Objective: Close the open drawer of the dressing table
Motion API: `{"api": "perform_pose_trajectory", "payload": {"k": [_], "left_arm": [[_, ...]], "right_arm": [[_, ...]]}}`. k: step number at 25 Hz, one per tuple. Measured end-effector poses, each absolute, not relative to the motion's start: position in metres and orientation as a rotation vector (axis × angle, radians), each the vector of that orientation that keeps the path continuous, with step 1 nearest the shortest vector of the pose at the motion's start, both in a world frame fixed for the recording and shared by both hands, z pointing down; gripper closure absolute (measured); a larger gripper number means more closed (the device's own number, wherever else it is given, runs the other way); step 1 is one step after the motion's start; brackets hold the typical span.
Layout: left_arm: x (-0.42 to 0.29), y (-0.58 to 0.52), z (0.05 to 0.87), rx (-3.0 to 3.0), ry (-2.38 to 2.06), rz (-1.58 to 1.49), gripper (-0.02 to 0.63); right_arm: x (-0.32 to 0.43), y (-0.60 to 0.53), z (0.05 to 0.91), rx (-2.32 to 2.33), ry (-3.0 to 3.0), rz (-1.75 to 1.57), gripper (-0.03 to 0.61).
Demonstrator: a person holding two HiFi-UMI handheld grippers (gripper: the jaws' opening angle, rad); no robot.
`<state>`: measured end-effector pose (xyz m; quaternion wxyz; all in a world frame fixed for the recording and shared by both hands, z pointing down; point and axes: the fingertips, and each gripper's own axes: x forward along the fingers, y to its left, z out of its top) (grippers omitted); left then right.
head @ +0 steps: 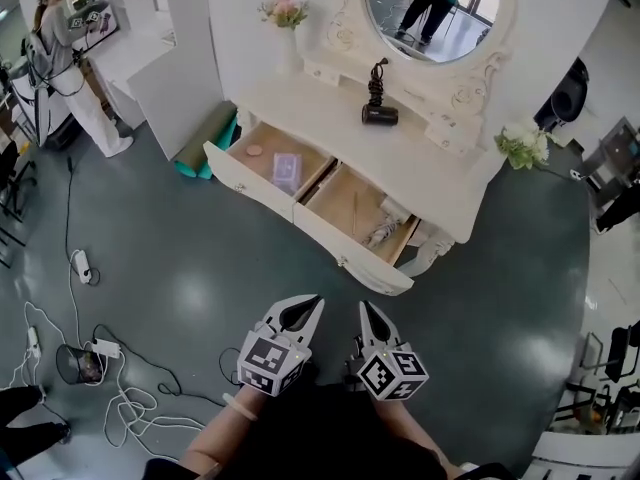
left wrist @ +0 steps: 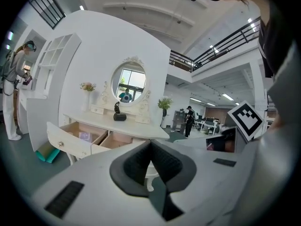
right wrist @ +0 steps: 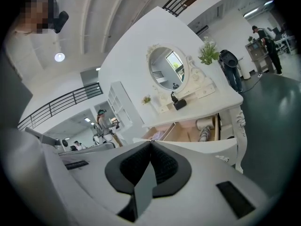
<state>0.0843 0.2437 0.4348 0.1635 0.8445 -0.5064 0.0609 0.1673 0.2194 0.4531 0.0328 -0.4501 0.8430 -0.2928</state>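
Note:
The white dressing table point(head: 330, 128) with an oval mirror stands ahead of me. Both of its drawers are pulled out. The left drawer point(head: 262, 176) holds a small pink disc and a clear packet. The right drawer point(head: 352, 230) holds a white roll and a grey bundle. My left gripper point(head: 305, 308) and right gripper point(head: 372, 316) hover side by side over the floor, a short way in front of the right drawer and touching nothing. Each is shut with nothing between its jaws. The open drawers point(left wrist: 89, 138) also show in the left gripper view, and the right drawer point(right wrist: 202, 133) in the right gripper view.
A black hair tool point(head: 379, 114), a vase of pink flowers point(head: 285, 13) and a green-white bouquet point(head: 522, 146) sit on or by the tabletop. A teal rolled mat point(head: 205, 138) leans at the table's left. Cables and a power strip point(head: 95, 353) lie on the floor. A person point(head: 65, 58) stands far left.

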Motion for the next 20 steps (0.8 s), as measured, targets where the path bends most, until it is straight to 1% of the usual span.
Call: {"api": "perform_pose_trajectory", "payload": {"k": [8, 20], "left_arm": [[0.062, 0.215, 0.439, 2.429, -1.400, 0.158, 0.595], [0.065, 0.223, 0.456, 2.406, -1.331, 0.197, 0.594]], "right_arm": [[0.147, 0.201, 0.465, -1.454, 2.553, -0.929, 0.554], [0.167, 0.210, 0.486, -1.608, 2.495, -1.001, 0.554]]}}
